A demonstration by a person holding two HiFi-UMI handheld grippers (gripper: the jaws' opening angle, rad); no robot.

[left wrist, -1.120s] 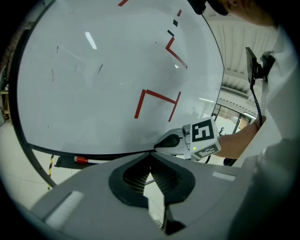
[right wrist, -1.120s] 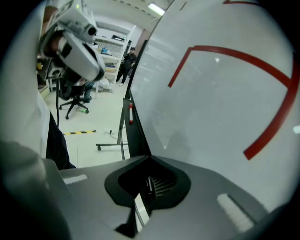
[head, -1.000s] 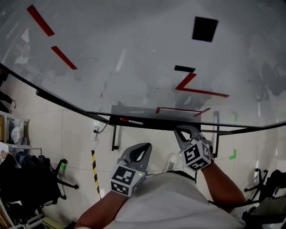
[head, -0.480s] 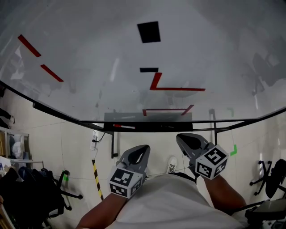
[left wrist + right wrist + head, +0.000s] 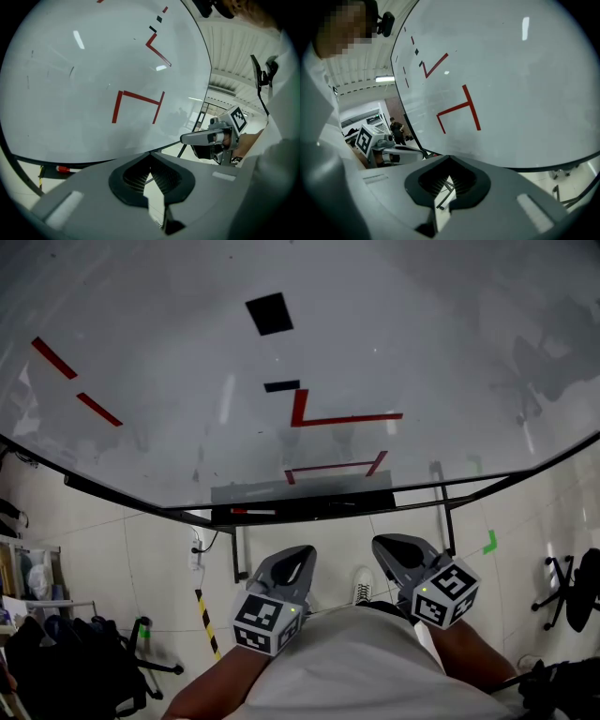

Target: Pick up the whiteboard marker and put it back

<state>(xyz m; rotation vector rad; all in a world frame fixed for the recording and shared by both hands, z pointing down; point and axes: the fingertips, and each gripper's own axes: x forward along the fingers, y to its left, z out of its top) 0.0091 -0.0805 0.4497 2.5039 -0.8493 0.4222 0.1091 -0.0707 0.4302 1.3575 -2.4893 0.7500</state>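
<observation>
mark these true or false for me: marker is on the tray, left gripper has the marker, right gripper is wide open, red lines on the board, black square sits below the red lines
1. The whiteboard marker lies on the tray under the whiteboard. True.
2. The left gripper holds the marker. False: its jaws are together on nothing, and the marker is on the tray.
3. The right gripper is wide open. False: its jaws are together, with nothing between them.
4. Red lines are drawn on the whiteboard. True.
5. The black square sits below the red lines. False: in the head view it is above them, higher up the board.
</observation>
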